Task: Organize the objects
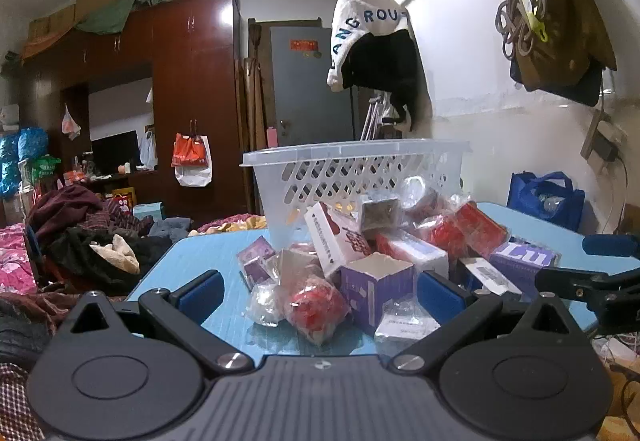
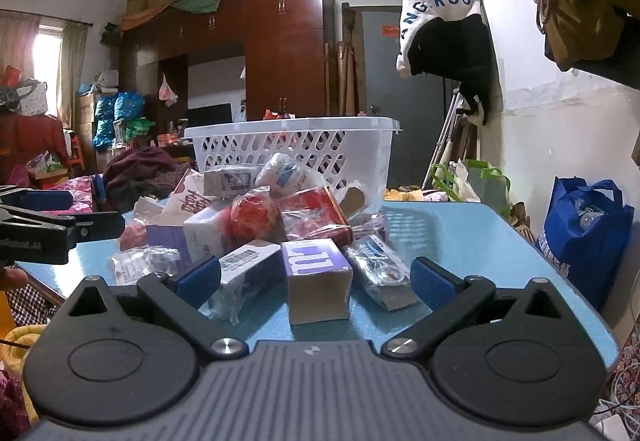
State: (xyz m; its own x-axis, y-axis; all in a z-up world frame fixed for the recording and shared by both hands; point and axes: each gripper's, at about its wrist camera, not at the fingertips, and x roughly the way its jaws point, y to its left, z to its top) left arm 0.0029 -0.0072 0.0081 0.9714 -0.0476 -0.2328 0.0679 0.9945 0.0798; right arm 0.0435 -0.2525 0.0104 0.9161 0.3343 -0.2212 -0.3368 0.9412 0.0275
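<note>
A heap of small boxes and wrapped packets lies on the blue table (image 1: 208, 253) (image 2: 472, 241), in front of a white plastic basket (image 1: 356, 169) (image 2: 296, 145). In the left wrist view my left gripper (image 1: 320, 293) stands open at the table's near edge; an open purple box (image 1: 376, 287) and a red wrapped ball (image 1: 316, 305) lie ahead between its fingers, untouched. In the right wrist view my right gripper (image 2: 316, 277) stands open before a purple box (image 2: 316, 281) and a barcoded white box (image 2: 250, 261). Further back sit a red tin (image 2: 314, 215) and a red ball (image 2: 254, 217).
The right gripper (image 1: 600, 281) shows at the right edge of the left wrist view, and the left gripper (image 2: 48, 225) at the left edge of the right wrist view. Piled clothes (image 1: 92, 237) lie left of the table. A blue bag (image 2: 584, 233) stands by the right wall.
</note>
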